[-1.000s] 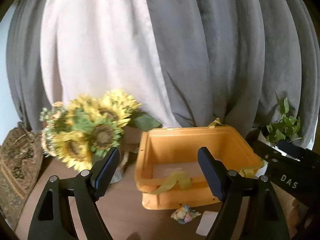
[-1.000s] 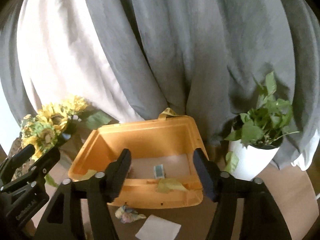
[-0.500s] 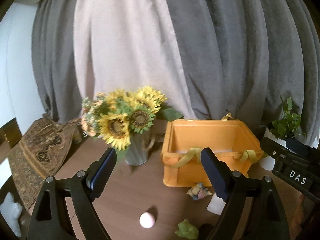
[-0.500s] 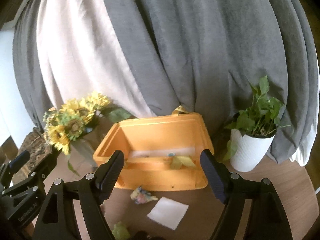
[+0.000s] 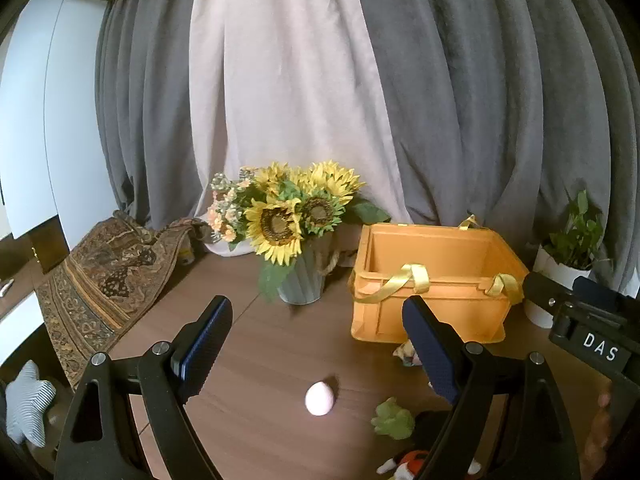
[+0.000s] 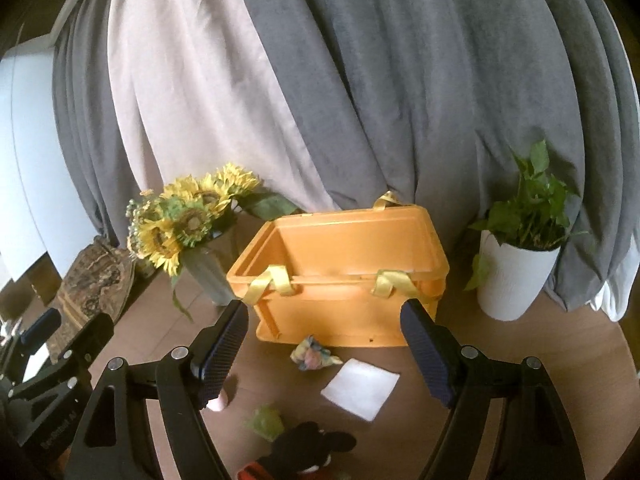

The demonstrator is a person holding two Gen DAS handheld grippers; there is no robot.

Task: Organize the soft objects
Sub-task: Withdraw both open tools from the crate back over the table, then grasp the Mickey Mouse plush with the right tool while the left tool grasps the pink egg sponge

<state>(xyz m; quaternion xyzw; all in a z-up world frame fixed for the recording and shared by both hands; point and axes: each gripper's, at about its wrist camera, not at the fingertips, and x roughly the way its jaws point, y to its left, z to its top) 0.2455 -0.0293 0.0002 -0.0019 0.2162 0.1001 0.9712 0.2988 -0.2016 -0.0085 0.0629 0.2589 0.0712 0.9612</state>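
Both the left gripper (image 5: pixel 316 344) and the right gripper (image 6: pixel 324 344) hover with fingers spread, holding nothing, above toys scattered before the orange crate (image 6: pixel 344 264) on the counter (image 5: pixel 256 420).

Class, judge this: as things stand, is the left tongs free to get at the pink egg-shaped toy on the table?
Probably yes: the left tongs hang open, and the pink egg-shaped toy lies alone on bare table between them.

Your right gripper (image 6: pixel 322 354) has its jaws wide apart and nothing between them. Straight ahead of the jaws stands an orange crate (image 6: pixel 340 276) with yellow ribbon handles. Between the jaws and the crate lie a small colourful cloth toy (image 6: pixel 313 359) and a white square cloth (image 6: pixel 361 389). Near your left jaw a green soft toy (image 6: pixel 267 422) lies beside a dark plush toy (image 6: pixel 310 450).
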